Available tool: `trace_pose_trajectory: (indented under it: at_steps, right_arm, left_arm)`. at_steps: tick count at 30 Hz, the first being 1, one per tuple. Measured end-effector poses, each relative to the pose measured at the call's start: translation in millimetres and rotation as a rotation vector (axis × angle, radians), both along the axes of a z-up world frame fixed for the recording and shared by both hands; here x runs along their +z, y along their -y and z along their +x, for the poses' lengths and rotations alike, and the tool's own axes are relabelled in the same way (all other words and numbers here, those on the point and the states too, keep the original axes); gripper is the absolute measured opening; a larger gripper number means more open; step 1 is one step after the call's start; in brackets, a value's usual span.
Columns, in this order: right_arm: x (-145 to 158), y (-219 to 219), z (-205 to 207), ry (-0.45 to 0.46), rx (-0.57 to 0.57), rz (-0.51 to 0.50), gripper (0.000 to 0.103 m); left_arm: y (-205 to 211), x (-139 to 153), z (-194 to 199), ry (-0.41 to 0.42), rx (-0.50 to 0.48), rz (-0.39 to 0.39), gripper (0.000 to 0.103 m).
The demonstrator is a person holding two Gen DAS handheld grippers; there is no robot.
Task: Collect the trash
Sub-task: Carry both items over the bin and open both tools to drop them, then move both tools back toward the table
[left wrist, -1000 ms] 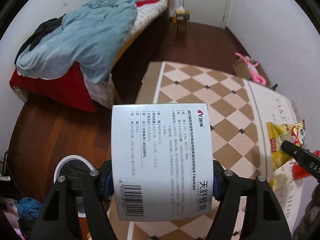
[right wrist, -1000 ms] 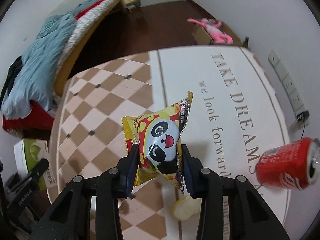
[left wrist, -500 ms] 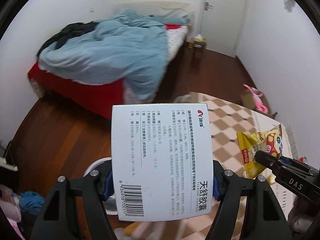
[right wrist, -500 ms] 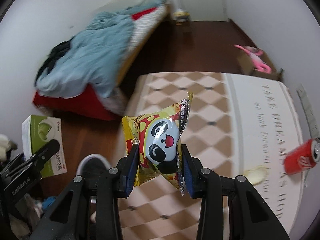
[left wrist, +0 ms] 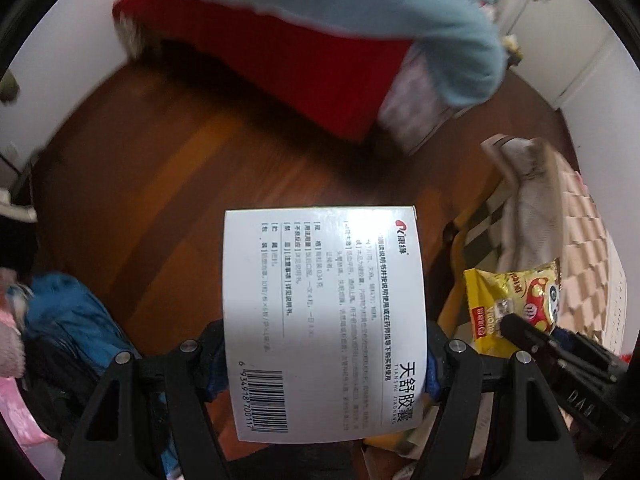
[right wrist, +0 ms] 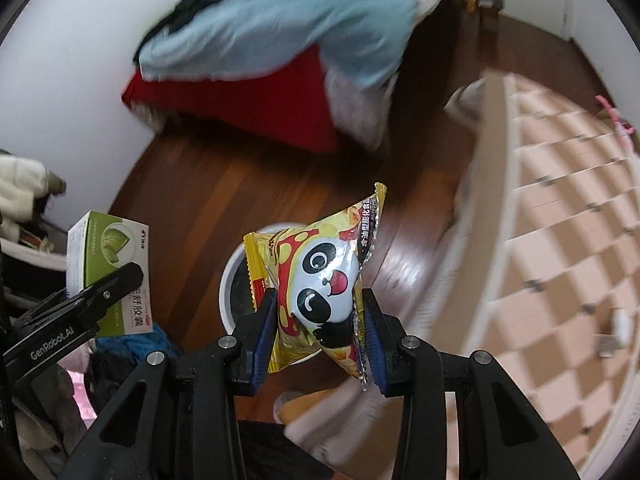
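My left gripper [left wrist: 320, 354] is shut on a white medicine box [left wrist: 320, 320] with a barcode, held over the wooden floor. The box also shows green-faced in the right wrist view [right wrist: 108, 268], with the left gripper's finger [right wrist: 108, 286] across it. My right gripper [right wrist: 318, 322] is shut on a yellow panda snack bag [right wrist: 320, 284], held above a white round trash bin [right wrist: 234, 280] on the floor. The bag [left wrist: 512, 300] also shows at the right of the left wrist view. The bin is hidden in the left wrist view.
A bed with red sheet [right wrist: 256, 96] and blue blanket [right wrist: 304, 24] stands beyond. The checkered table [right wrist: 560, 220] is at the right. Blue and pink clothes [left wrist: 68, 320] lie at the left on the wooden floor [left wrist: 180, 168].
Both grippers have swung left, off the table and over the floor, each still holding its item. The trash bin now lies right under the snack bag.
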State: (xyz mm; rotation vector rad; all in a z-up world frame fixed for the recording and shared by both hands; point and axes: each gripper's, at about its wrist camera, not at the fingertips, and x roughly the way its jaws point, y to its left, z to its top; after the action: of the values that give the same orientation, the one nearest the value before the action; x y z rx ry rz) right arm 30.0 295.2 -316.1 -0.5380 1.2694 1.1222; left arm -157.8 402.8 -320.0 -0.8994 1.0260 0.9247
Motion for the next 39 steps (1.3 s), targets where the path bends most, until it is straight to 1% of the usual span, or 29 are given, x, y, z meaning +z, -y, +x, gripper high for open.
trace_pose_trajectory:
  at_steps: [2,4,6,8,12,13,14,15,16,17,18,19,20,21,22,24,26,28,32,39]
  right_arm:
    - [-24,-12,-9,-0.002,0.012,-0.037,0.042]
    - [-52,-29,-20,-0.008,0.024,-0.084,0.042]
    - [-73,-41,-25,-0.018,0.030,-0.118,0.042]
    - [-88,-52,-32,-0.014,0.037,-0.143,0.042]
    - [-115,-69,-42,-0.005,0.063,-0.178,0.042]
    - [-120,-73,-39,-0.003,0.069,-0.187,0.042]
    - [-125,-76,-39,-0.008,0.075,-0.196,0.042]
    - [-128,-79,-38,-0.011,0.074,-0.200,0.043]
    - [-132,-83,-36,-0.015,0.071,-0.202,0.046]
    - [-136,-85,-36,-0.021,0.074,-0.207,0.047]
    - [-139,-89,-34,-0.025,0.075,-0.210,0.053]
    - [-142,-87,-32,-0.028,0.070,-0.213,0.070]
    - [-144,-85,-31,-0.030,0.068,-0.219,0.081]
    - [-146,-87,-27,-0.030,0.066,-0.219,0.094]
    - [-146,-85,-27,-0.025,0.067,-0.220,0.098]
    - [-145,-81,-29,0.001,0.070,-0.238,0.100]
    - [-141,-76,-30,0.014,0.077,-0.240,0.100]
    - [-135,-72,-32,0.036,0.083,-0.238,0.100]
    - [-114,-58,-37,0.074,0.085,-0.216,0.100]
    - [-71,-29,-40,0.094,0.069,-0.160,0.100]
  left_arm:
    - [-15,-26,-2,0.004,0.006,-0.059,0.069]
    - [-27,-44,-1,-0.001,0.014,-0.090,0.069]
    - [-38,-59,1,-0.007,0.011,-0.114,0.070]
    - [-45,-67,5,-0.005,0.017,-0.132,0.071]
    - [-56,-79,-5,-0.004,0.042,-0.181,0.074]
    - [-56,-79,-10,0.003,0.049,-0.191,0.074]
    - [-57,-80,-15,0.011,0.059,-0.199,0.078]
    - [-57,-79,-21,0.018,0.073,-0.205,0.093]
    - [-57,-79,-25,0.020,0.082,-0.207,0.100]
    - [-57,-78,-28,0.015,0.091,-0.203,0.103]
    - [-55,-76,-31,0.002,0.099,-0.192,0.103]
    - [-51,-72,-35,-0.019,0.104,-0.169,0.103]
    - [-49,-69,-37,-0.031,0.106,-0.155,0.103]
    - [-46,-66,-39,-0.047,0.108,-0.137,0.103]
    - [-43,-62,-40,-0.069,0.109,-0.116,0.103]
    - [-35,-53,-43,-0.111,0.114,-0.067,0.103]
    - [-25,-43,-45,-0.136,0.111,-0.025,0.103]
    - [-16,-33,-47,-0.142,0.103,0.002,0.103]
    - [-1,-16,-51,-0.162,0.086,0.060,0.103]
    - [28,16,-53,-0.162,0.061,0.129,0.103]
